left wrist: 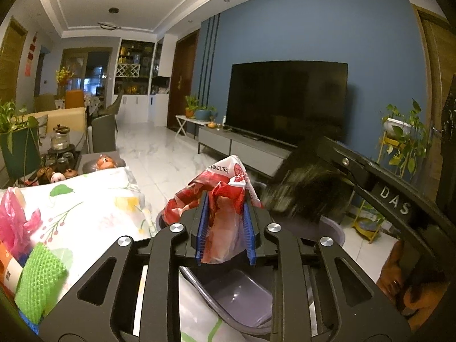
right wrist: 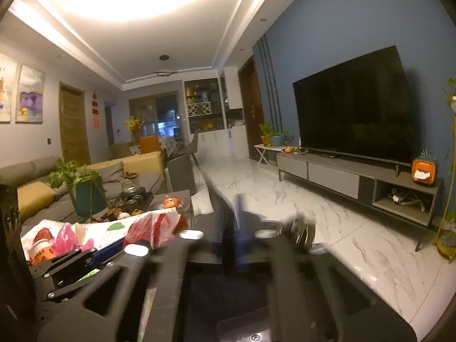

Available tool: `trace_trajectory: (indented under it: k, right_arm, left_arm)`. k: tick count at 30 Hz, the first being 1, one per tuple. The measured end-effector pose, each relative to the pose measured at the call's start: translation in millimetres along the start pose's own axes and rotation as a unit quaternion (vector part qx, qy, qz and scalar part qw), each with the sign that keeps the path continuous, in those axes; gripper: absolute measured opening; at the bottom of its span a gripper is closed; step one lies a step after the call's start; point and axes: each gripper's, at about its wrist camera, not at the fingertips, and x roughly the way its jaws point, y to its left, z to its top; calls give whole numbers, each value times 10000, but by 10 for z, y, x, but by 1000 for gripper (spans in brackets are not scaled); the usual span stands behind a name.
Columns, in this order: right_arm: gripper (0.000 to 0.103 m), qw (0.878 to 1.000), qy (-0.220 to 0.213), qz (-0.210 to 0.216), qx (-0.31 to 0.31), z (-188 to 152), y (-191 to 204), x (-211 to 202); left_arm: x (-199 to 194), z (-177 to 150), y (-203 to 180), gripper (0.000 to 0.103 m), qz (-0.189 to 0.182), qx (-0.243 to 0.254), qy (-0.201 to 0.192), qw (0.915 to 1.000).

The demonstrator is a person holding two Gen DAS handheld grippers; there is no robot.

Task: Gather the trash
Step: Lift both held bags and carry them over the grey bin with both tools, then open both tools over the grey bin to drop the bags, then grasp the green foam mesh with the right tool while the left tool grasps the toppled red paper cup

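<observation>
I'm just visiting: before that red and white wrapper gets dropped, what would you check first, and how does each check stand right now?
1. Left tongs grip the red and white wrapper: ok.
2. Grey bin sits open below the wrapper: ok.
3. Wrapper is clear of the floral tablecloth: ok.
4. Right tongs out of the way: cannot tell, blurred.
5. More trash waiting, pink bag on the table: ok.

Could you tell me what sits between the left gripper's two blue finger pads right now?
In the left wrist view, a crumpled red-and-white plastic bag is pinched between the left gripper's blue pads, above the grey plastic bin.
</observation>
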Motion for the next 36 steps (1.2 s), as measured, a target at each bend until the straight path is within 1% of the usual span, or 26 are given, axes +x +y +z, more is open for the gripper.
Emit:
trace_trajectory:
  k: [1, 5, 6, 7, 8, 10, 11, 12, 16, 21, 29, 36]
  right_arm:
    - [48, 10000, -59, -34, 62, -3, -19, -26]
    - [49, 9996, -140, -161, 162, 12, -104, -81]
    - [53, 9995, -153, -202, 185, 13, -123, -109]
    - [57, 9994, -157, -219, 196, 10, -131, -127]
    - [58, 9994, -165, -224, 194, 2, -132, -156]
    - [62, 9994, -180, -282, 117, -24, -98, -204]
    - [63, 9993, -193, -316, 75, -36, -86, -215]
    - [67, 9992, -215, -338, 32, -48, -72, -245]
    - [72, 9993, -202, -311, -12, -97, -20, -338]
    - [78, 9995, -188, -231, -47, -184, 79, -490]
    - [78, 9998, -145, -2, -127, -350, 348, -709]
    - [78, 9994, -144, 277, -132, -468, 626, -846]
  left_arm:
    - [7, -2, 10, 34, 6, -7, 14, 10000]
    - [1, -20, 66, 47, 53, -110, 27, 9999]
    - [-7, -26, 62, 53, 73, -121, 22, 9999]
    - [-20, -38, 76, 55, 91, -151, 7, 9998]
    - [-35, -42, 93, 58, 112, -185, -4, 9998]
    - [-76, -55, 124, 68, 194, -245, -44, 9995]
    - [-104, -60, 129, 71, 247, -274, -69, 9993]
    - [-126, -65, 130, 76, 292, -294, -86, 9991]
    - [-310, -123, 202, 82, 589, -327, -159, 9976]
    - [-563, -208, 296, 85, 922, -347, -187, 9950]
    - [-1117, -409, 465, 85, 1397, -389, -363, 9888]
    - [-1652, -515, 730, 85, 1946, -510, -565, 9779]
